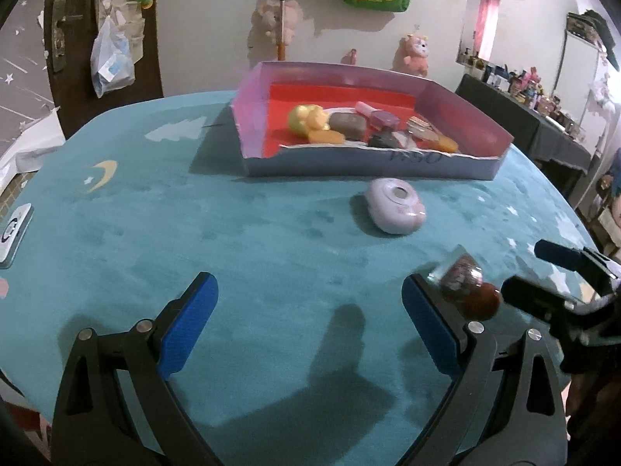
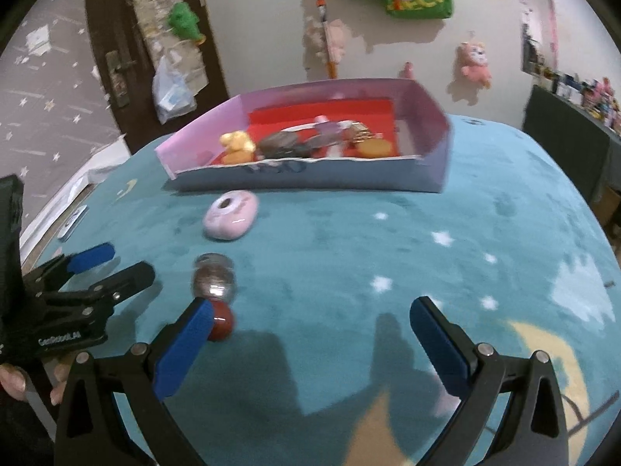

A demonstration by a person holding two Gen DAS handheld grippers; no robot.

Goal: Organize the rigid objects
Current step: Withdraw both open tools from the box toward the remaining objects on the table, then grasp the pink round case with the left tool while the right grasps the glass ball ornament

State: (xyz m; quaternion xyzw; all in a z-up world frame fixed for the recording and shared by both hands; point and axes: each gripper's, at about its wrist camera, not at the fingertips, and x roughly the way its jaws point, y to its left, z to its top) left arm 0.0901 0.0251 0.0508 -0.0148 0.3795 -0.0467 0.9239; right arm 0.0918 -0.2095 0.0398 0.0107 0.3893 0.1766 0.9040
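Table (image 1: 116, 240): teal cloth with moon and star prints, filling the middle and lower part of both views
Box (image 1: 349, 165): shallow pink box with red floor, upper centre of the left view; judged the collecting place
Sorted so far: a yellow figure (image 1: 306, 118), a grey stone-like piece (image 1: 348, 124), orange pieces and several small bits lie inside; I'd call the task well along
Left to do: the lilac case (image 1: 394, 209) just in front of the box, and a small jar with a dark red cap (image 2: 215, 291) at lower left of the right view
Left gripper (image 1: 310, 330): jaws spread wide, nothing between them, bottom of its view
Right gripper (image 2: 310, 345): spread wide, empty; the jar lies just off its left finger, contact unclear
Hard to make out: jar and small box items are blurred; pen lettering on the box front is unreadable; the flat white device (image 1: 13, 233) is cut off at the left edge
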